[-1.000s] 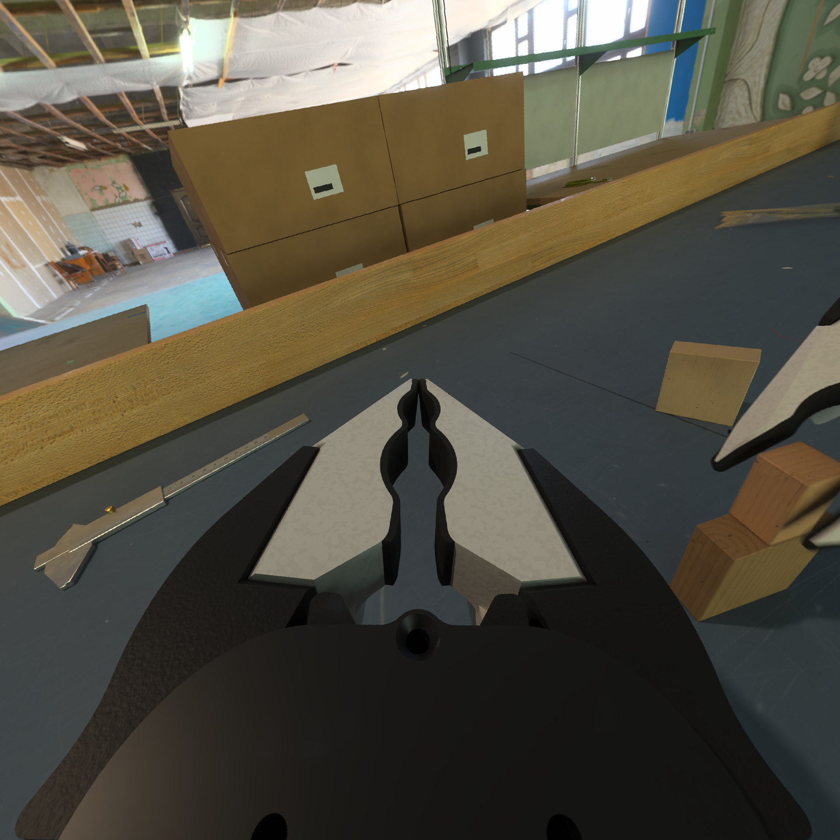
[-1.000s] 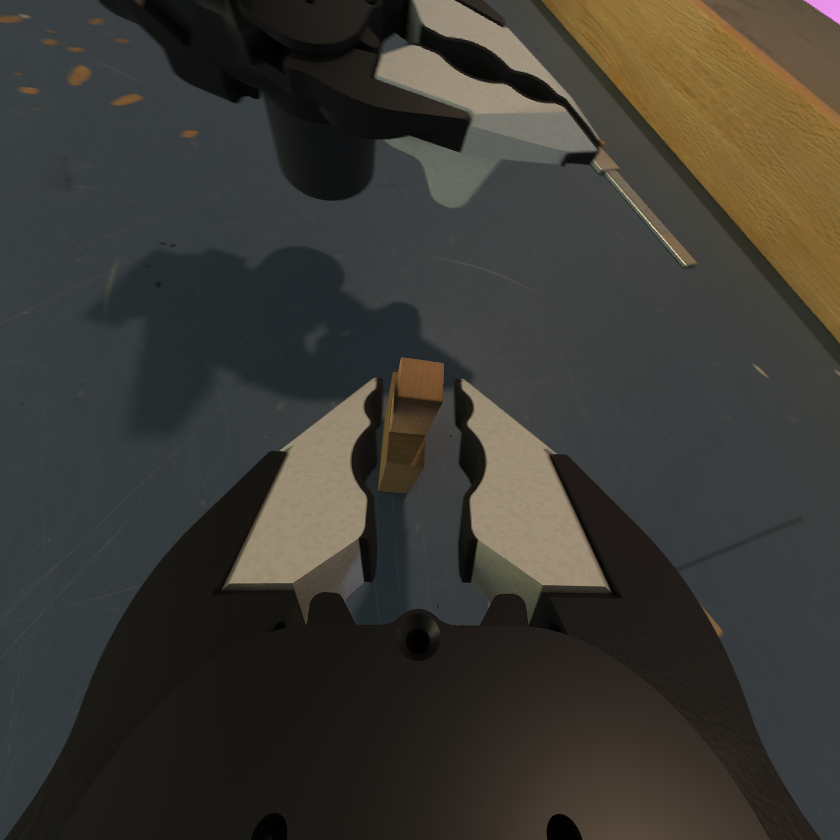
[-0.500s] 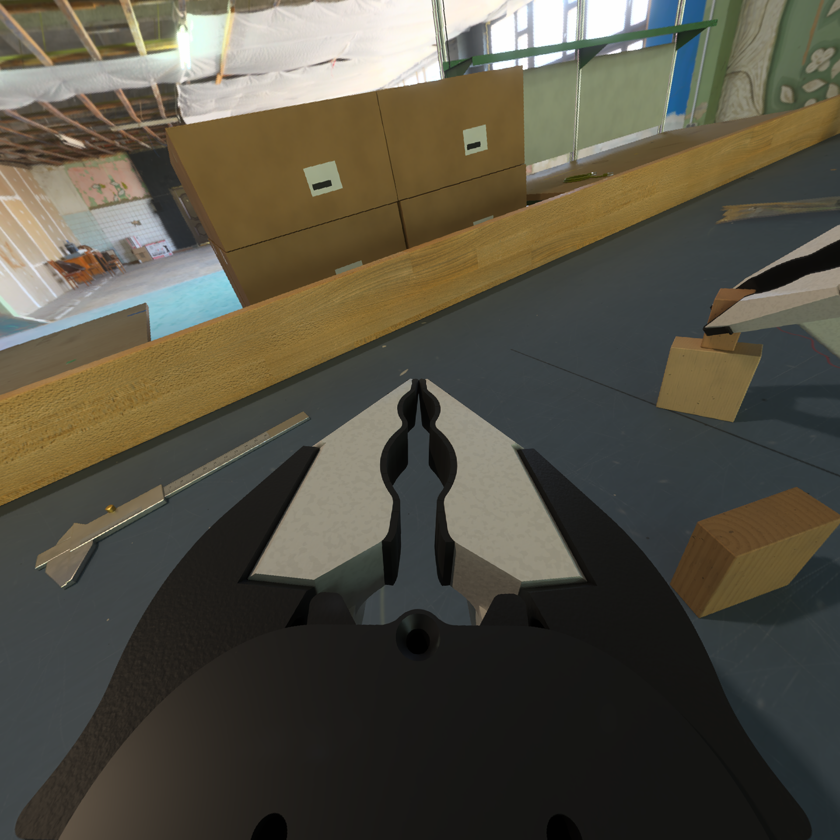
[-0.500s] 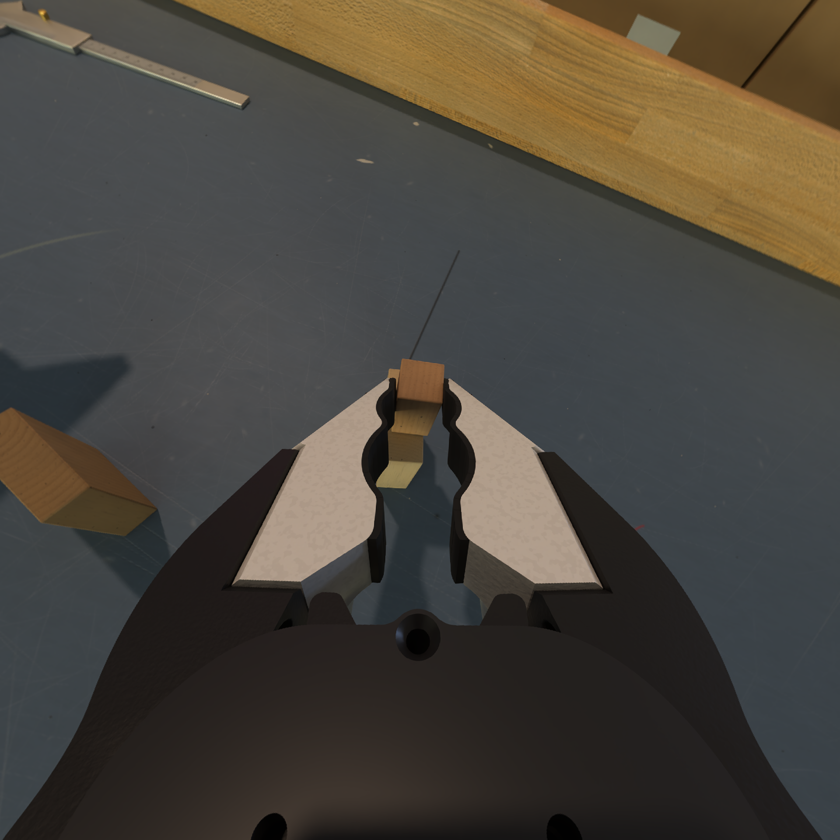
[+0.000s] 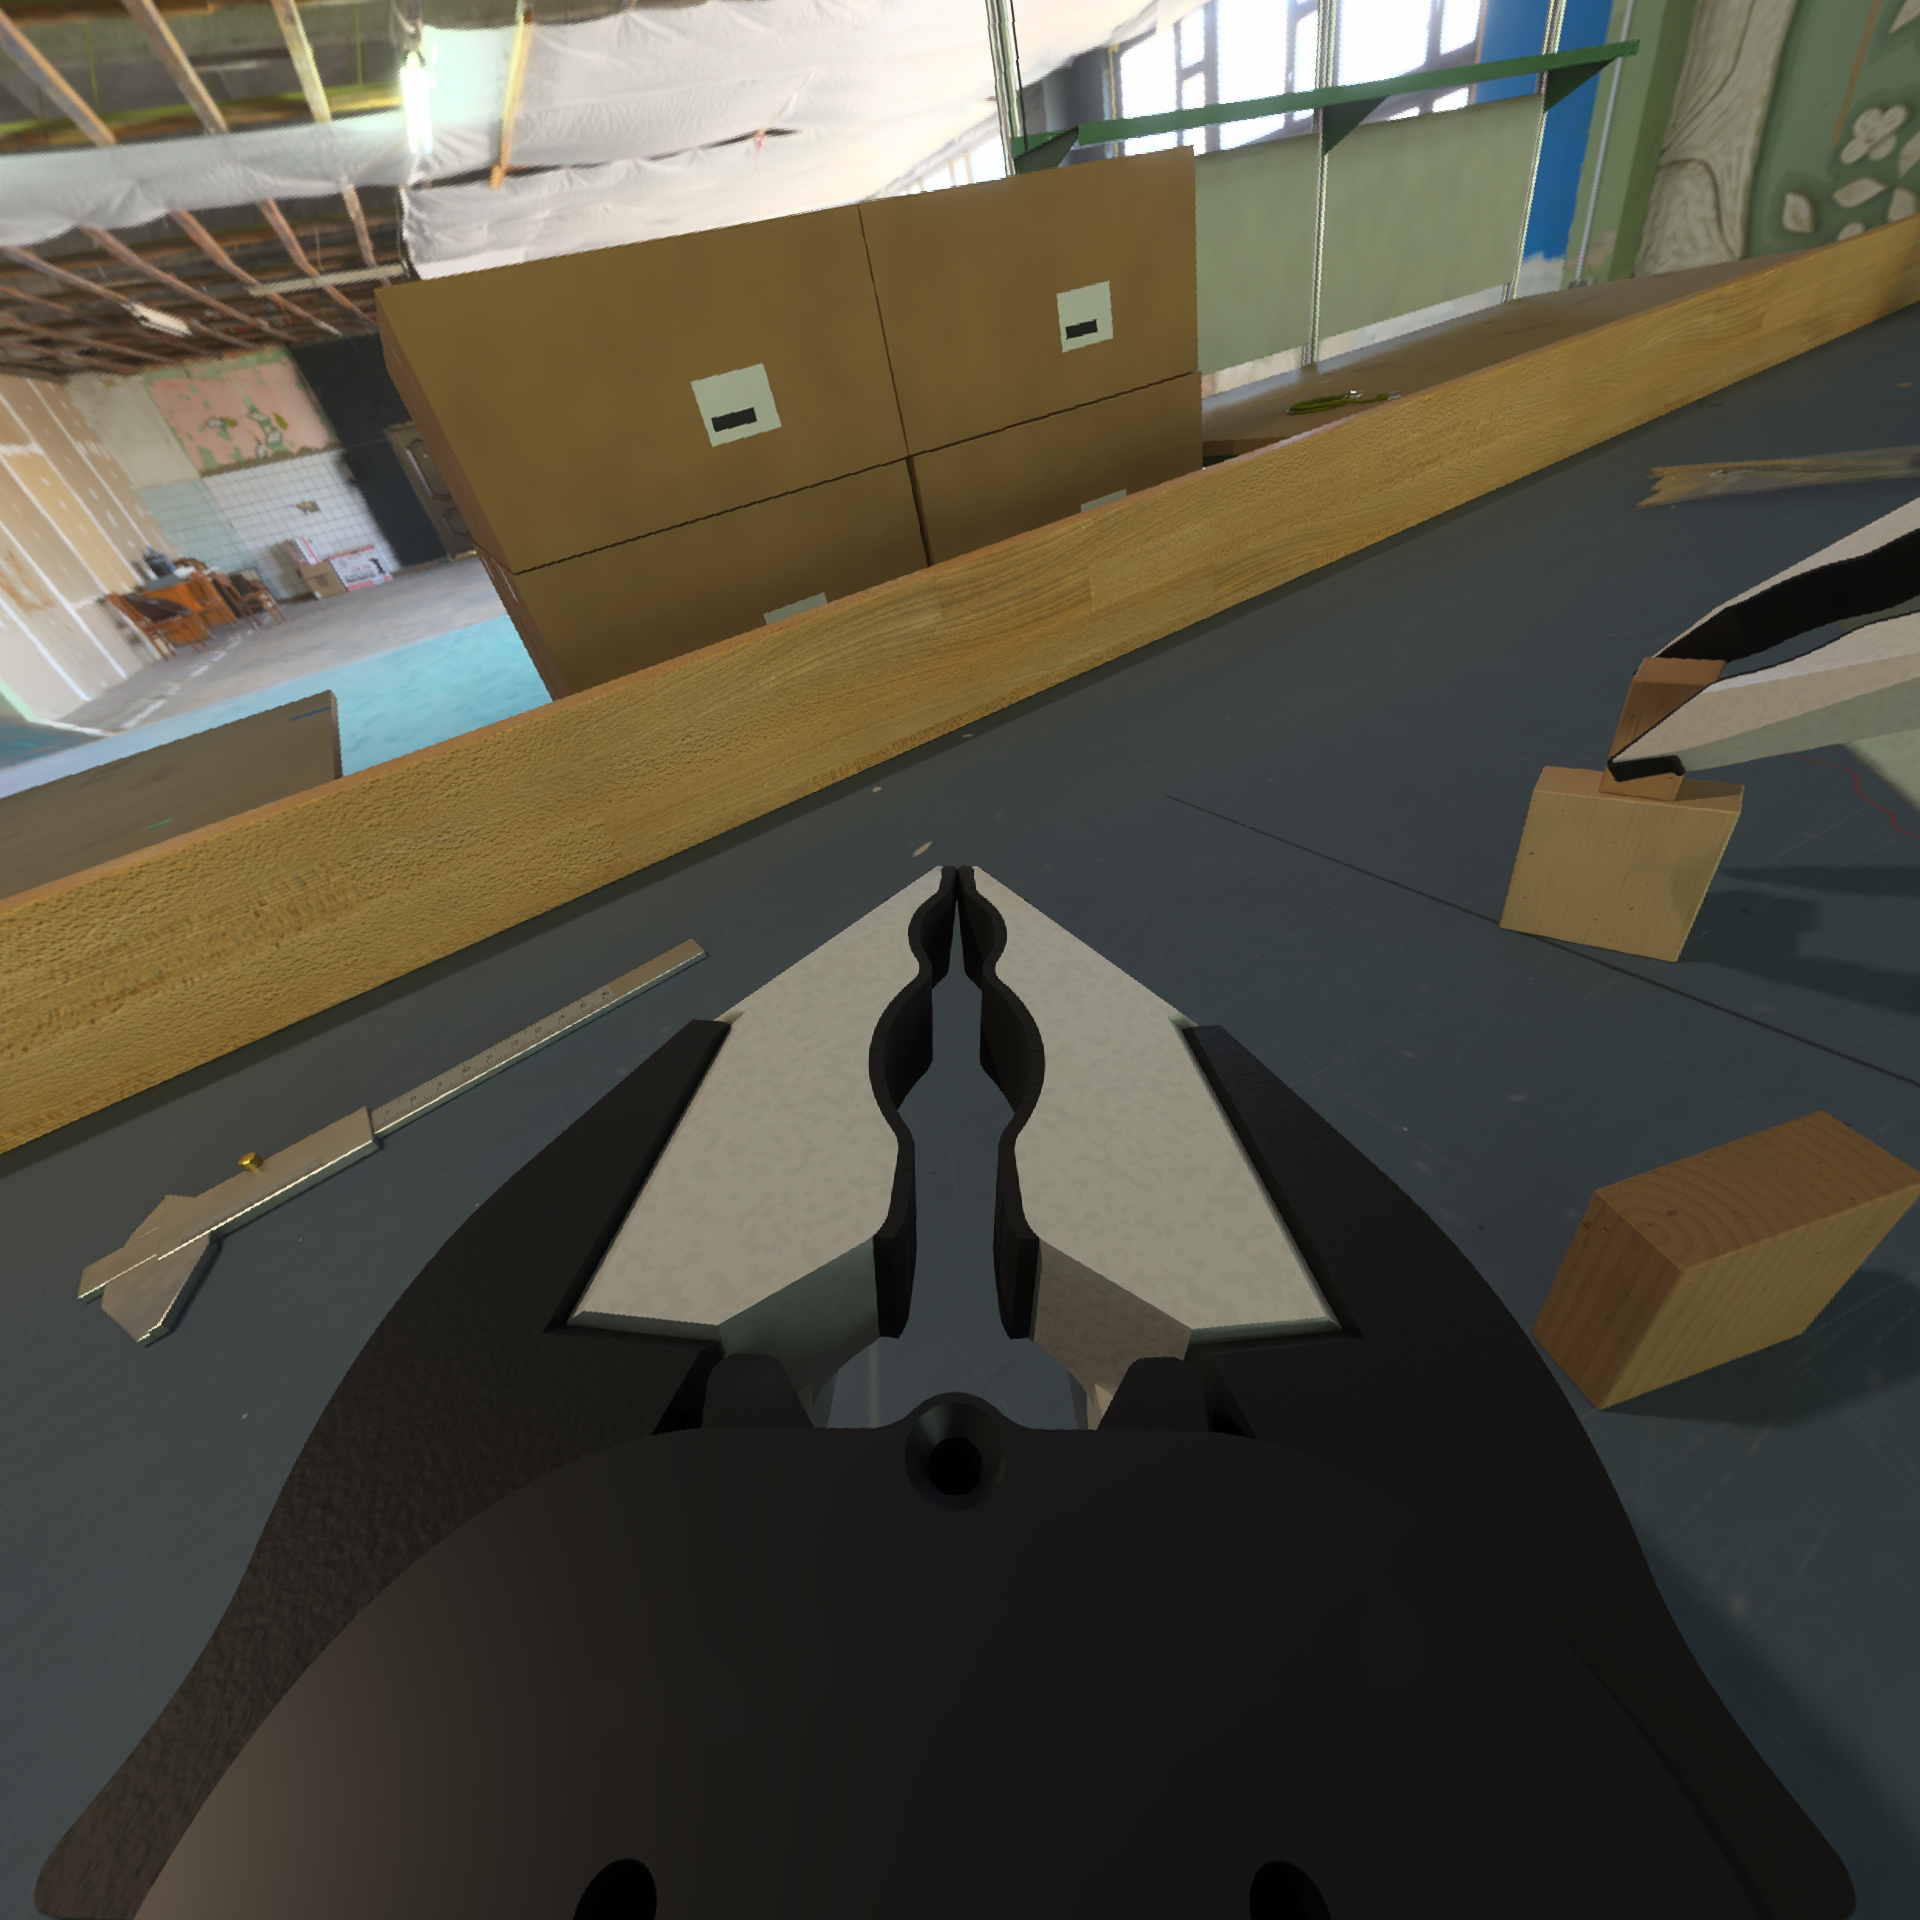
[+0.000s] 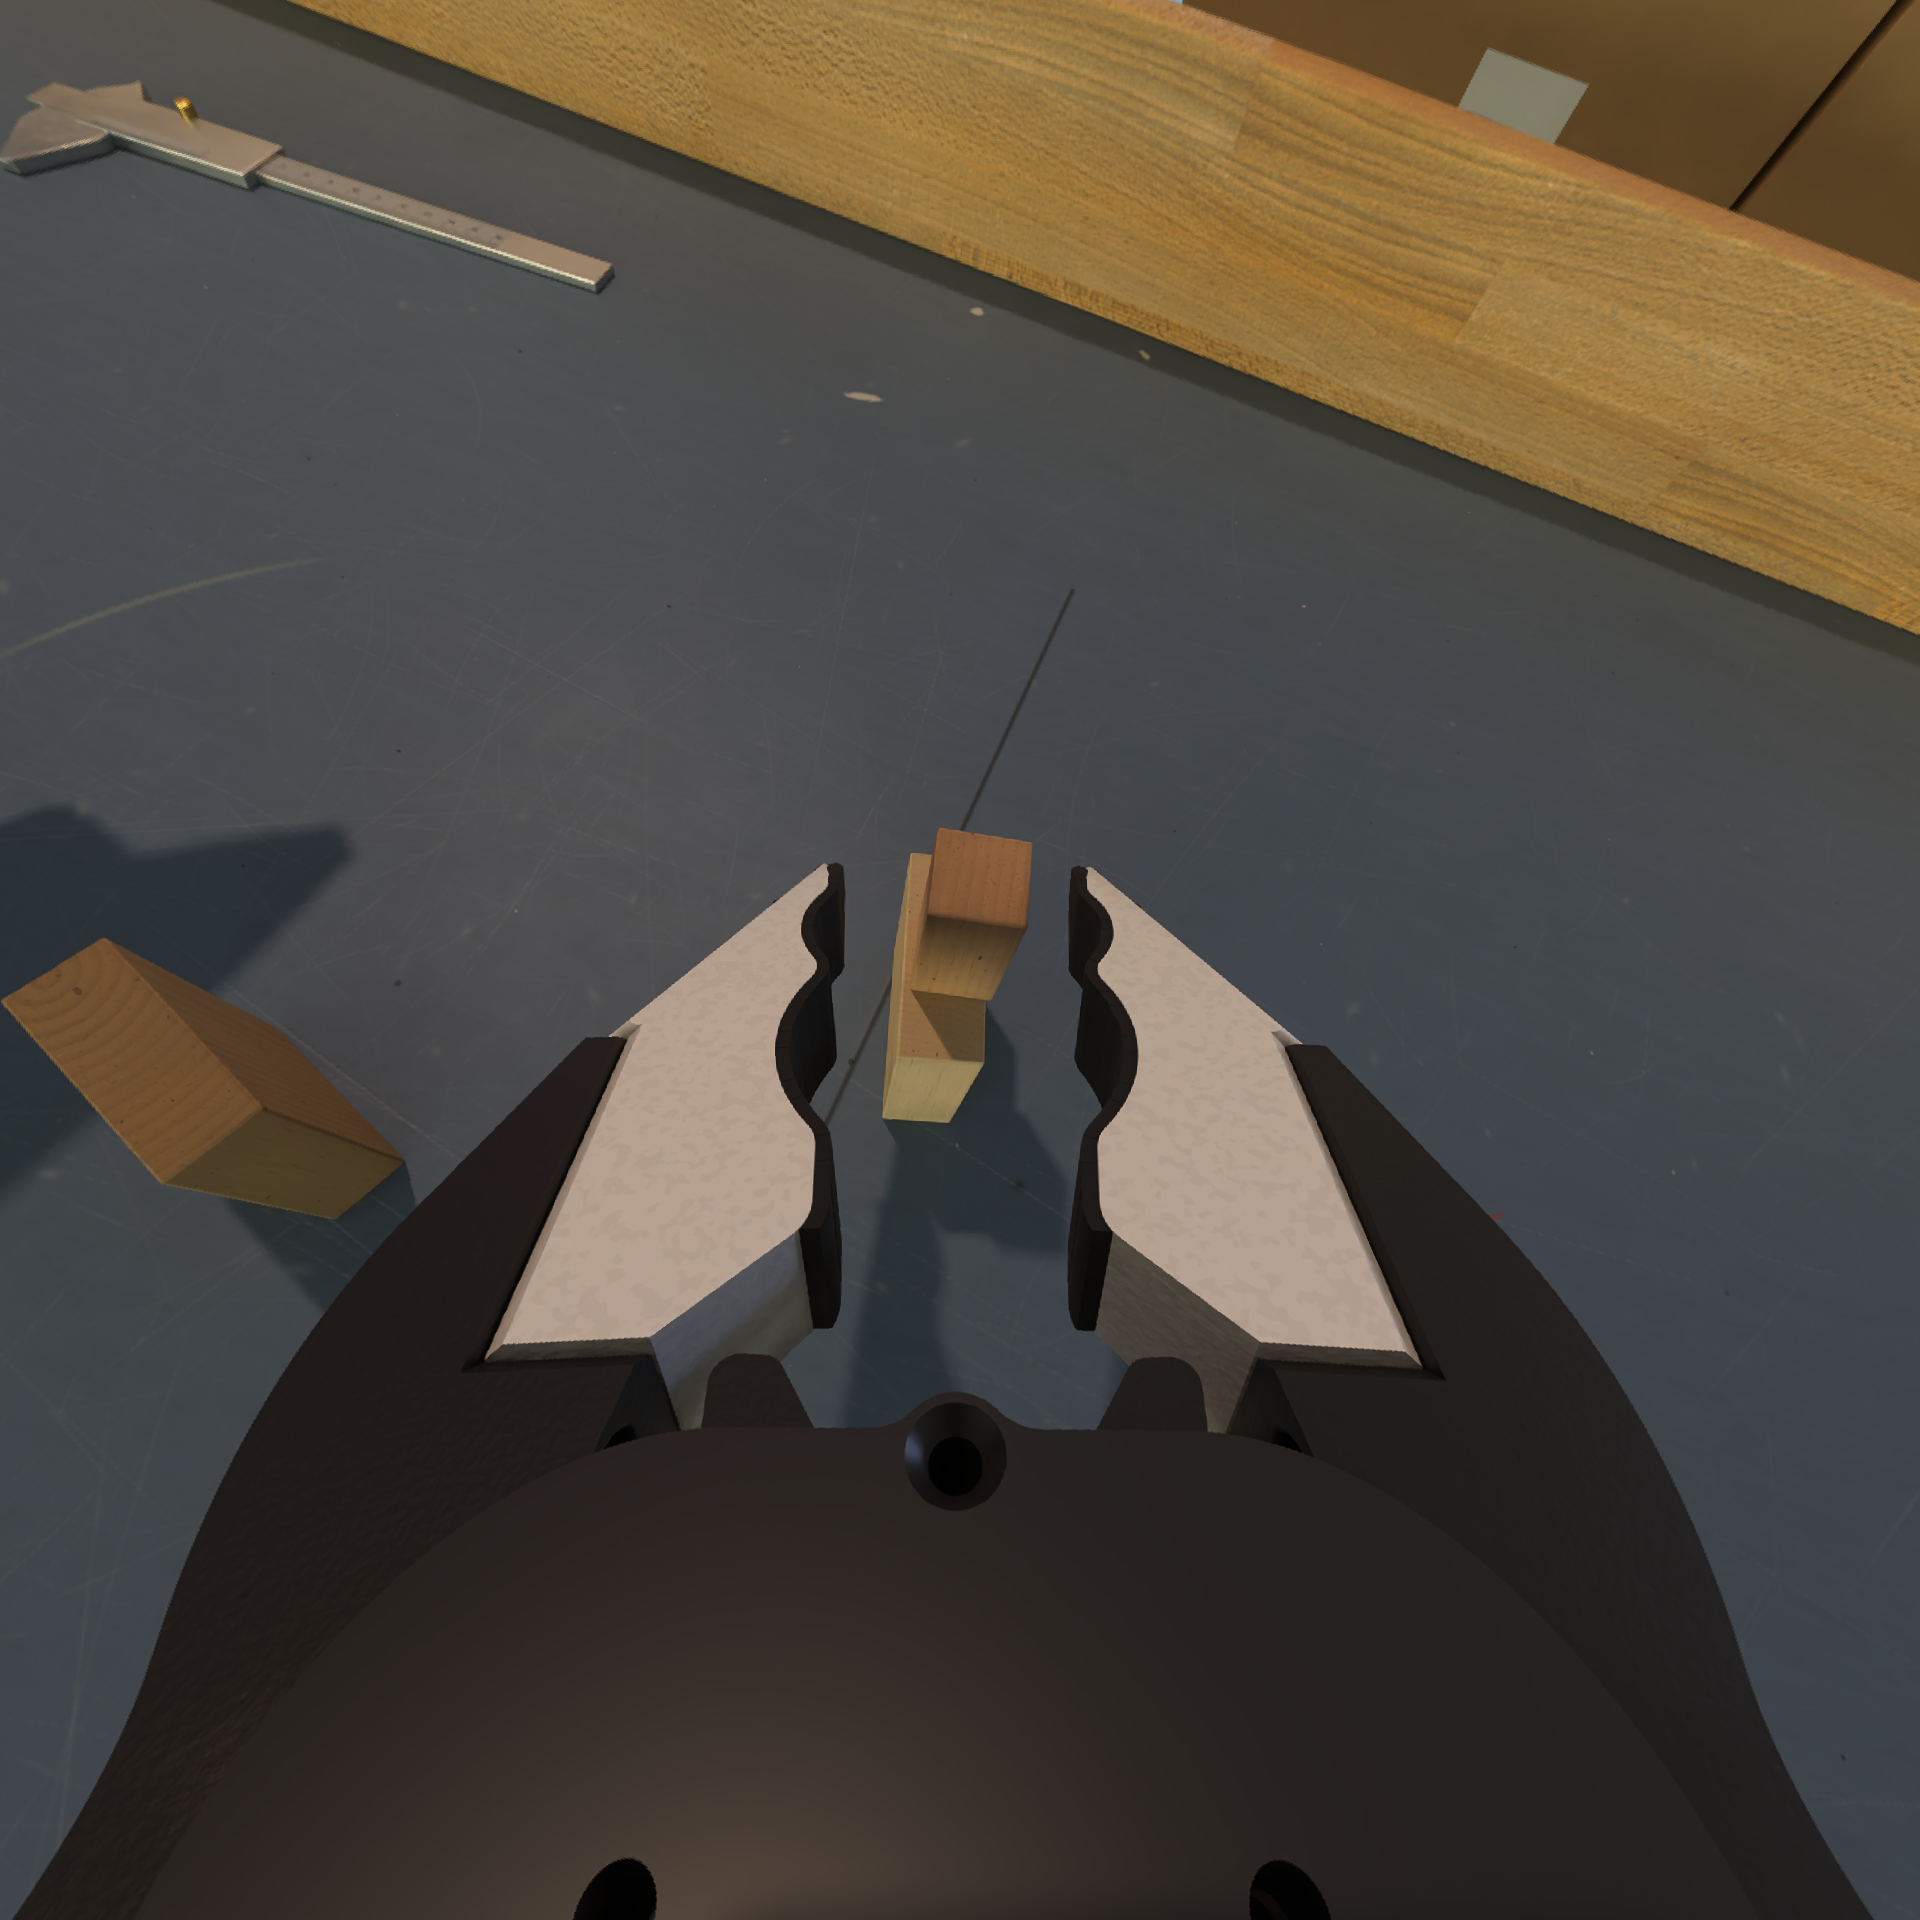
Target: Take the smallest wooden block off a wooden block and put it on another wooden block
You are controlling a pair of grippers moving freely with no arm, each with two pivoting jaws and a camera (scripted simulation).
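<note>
The smallest wooden block [image 6: 982, 878] rests on top of a pale wooden block [image 6: 935, 1060]. My right gripper [image 6: 956, 873] is open, with one finger on each side of the small block and a gap to it on both sides. In the left wrist view the small block [image 5: 1668, 681] shows on the pale block [image 5: 1616, 873] at the right, with the right gripper's fingers [image 5: 1766, 717] around it. A darker wooden block [image 5: 1725, 1257] lies alone nearer me; it also shows in the right wrist view [image 6: 187, 1081]. My left gripper [image 5: 956, 873] is shut and empty above the table.
A metal caliper [image 5: 312, 1164] lies on the dark table at the left; it also shows in the right wrist view [image 6: 312, 177]. A long wooden beam [image 5: 727, 769] runs along the table's far edge. Cardboard boxes [image 5: 779, 416] stand behind it.
My right gripper carried the small block from the darker block over to the pale block and has now opened, leaving it on top. The left gripper has not moved.
</note>
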